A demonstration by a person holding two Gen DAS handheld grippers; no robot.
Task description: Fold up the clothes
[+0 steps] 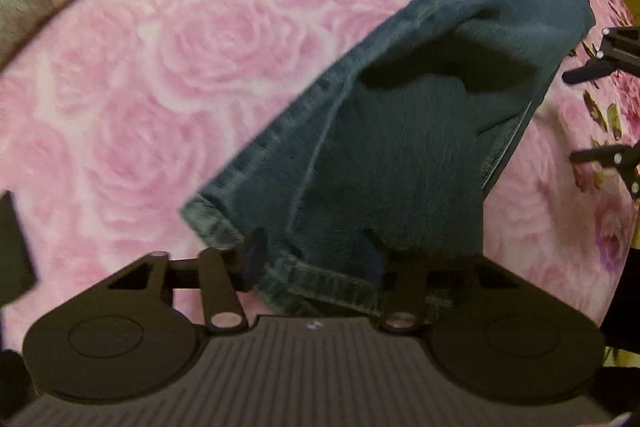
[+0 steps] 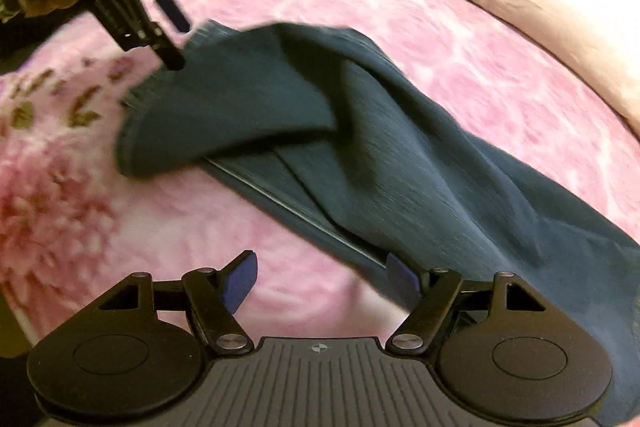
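A: Where were the jeans [image 1: 400,131]?
B: Spread on the pink rose blanket [image 1: 140,87], legs doubled over.
A: Left gripper [image 1: 316,259]?
B: Jaws part-closed around the hem; couldn't tell whether the pads pressed it.
A: Right gripper [image 2: 320,279]?
B: Wide apart, one pad [image 2: 402,277] beside the denim edge, holding nothing.

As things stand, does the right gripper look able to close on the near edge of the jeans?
Probably yes. The right gripper stands open, one pad over bare pink blanket, the other at the edge of the jeans. Nothing lies in between; the left gripper works at the far hem.
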